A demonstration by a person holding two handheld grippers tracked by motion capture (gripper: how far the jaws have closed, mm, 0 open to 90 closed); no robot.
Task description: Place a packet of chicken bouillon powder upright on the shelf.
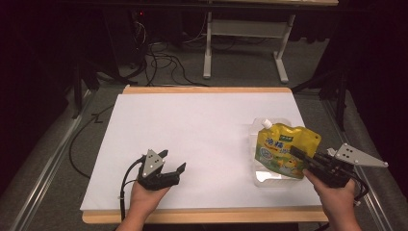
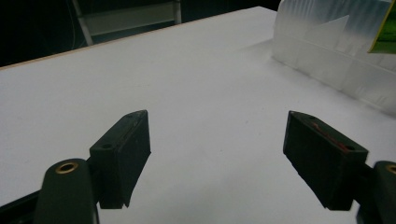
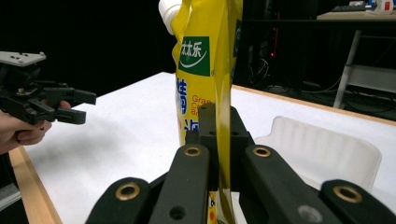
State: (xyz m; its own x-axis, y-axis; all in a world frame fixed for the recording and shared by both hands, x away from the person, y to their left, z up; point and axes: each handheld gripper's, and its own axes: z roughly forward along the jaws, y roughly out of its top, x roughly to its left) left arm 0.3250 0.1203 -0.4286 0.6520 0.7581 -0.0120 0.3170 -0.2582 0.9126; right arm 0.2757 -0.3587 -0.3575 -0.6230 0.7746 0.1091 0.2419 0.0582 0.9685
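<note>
- At the left of the high view, the left gripper [image 1: 174, 161] sits low over the near left part of the white worktop [image 1: 192, 130], held in the person's left hand [image 1: 144, 195].
- Its fingers [image 2: 123, 154] stand wide apart with nothing between them; in the left gripper view only bare white surface lies between the two black pads.
- A black cable [image 1: 126, 180] trails from that gripper toward the near edge of the worktop.
- The middle of the worktop is plain white sheet, with a wooden rim [image 1: 202, 215] along the near side.
- To the right stands a clear plastic tray [image 1: 257, 175], near the right edge of the sheet.
- A yellow pouch [image 1: 284, 149] with a white spout cap [image 1: 265, 123] at its top left corner is over the tray, lifted and tilted.
- In the right gripper view the pouch [image 3: 208, 74] hangs upright, with the tray [image 3: 322, 149] just behind and to its right.
- The right gripper [image 1: 294, 153] has its fingers [image 3: 205, 126] clamped together on the pouch's lower right side, the thin film pinched between them.
- The person's right hand [image 1: 337, 197] holds that gripper at the near right corner.
</note>
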